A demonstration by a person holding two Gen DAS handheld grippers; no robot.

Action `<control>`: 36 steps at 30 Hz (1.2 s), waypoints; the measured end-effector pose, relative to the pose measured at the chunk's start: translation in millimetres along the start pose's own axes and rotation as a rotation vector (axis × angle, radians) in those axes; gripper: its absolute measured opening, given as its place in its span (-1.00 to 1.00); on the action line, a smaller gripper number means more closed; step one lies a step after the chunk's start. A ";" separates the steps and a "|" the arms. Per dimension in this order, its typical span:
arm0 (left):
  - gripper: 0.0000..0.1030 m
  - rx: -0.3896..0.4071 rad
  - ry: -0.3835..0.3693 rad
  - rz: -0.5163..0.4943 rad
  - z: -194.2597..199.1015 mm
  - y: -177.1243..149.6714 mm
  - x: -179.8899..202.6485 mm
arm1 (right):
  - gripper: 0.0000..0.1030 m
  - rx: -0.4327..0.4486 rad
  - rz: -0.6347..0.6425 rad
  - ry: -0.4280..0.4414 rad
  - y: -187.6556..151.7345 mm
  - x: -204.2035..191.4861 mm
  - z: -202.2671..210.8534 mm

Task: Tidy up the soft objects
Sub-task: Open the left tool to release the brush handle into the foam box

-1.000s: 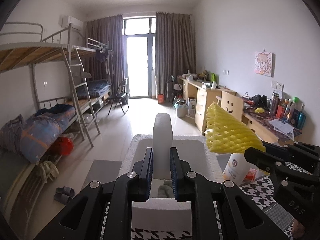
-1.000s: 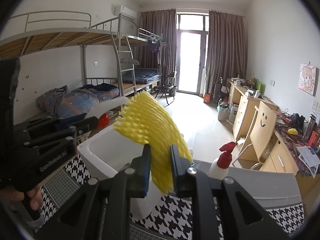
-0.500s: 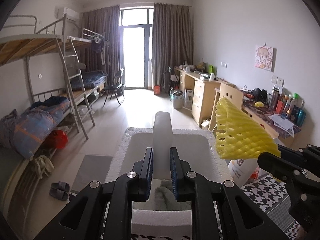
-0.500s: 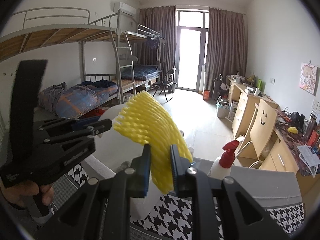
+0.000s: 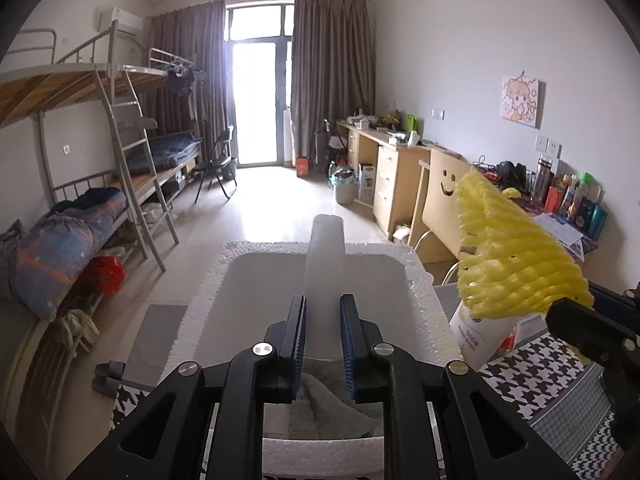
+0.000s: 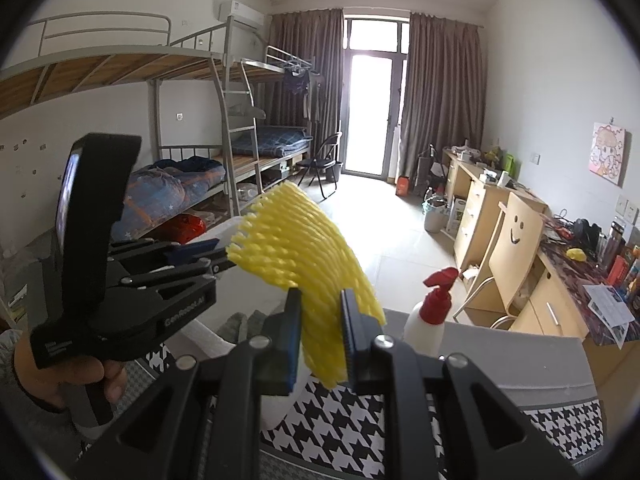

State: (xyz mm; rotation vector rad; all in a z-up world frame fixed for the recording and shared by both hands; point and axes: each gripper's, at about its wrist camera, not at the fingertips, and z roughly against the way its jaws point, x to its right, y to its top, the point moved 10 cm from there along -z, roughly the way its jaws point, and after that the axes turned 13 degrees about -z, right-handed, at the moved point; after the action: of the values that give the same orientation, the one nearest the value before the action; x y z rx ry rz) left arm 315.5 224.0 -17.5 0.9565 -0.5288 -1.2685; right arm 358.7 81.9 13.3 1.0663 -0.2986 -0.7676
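Left gripper (image 5: pixel 323 344) pinching white foam roll (image 5: pixel 325 258) directly above foam box (image 5: pixel 434 300); right gripper (image 6: pixel 320 334) pinching yellow foam net (image 6: pixel 298 256), hovering beside box.

Daylight pours through the glass door (image 5: pixel 256 100), blown out white, glaring off the floor (image 5: pixel 260 208); edges bend and darken.

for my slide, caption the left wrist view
Left claw clamps a white foam sheet above the foam box; yellow foam net waits right.
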 end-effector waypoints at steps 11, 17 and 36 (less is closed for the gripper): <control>0.77 0.022 0.071 0.014 12.3 -1.7 -10.2 | -0.56 0.001 -0.017 -0.004 -0.5 -0.9 -2.6; 0.98 0.039 0.115 0.033 25.5 -3.8 -20.2 | -0.56 -0.001 -0.021 0.010 -2.9 -0.9 -3.8; 0.98 0.074 0.203 0.090 62.0 -19.6 -52.9 | -0.56 -0.018 0.004 0.096 4.1 -30.1 -14.9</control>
State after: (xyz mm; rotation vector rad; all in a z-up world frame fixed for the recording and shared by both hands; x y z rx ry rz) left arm 241.9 255.4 7.6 1.0981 -0.4575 -1.0636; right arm 347.5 113.9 13.9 1.0816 -0.2118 -0.7115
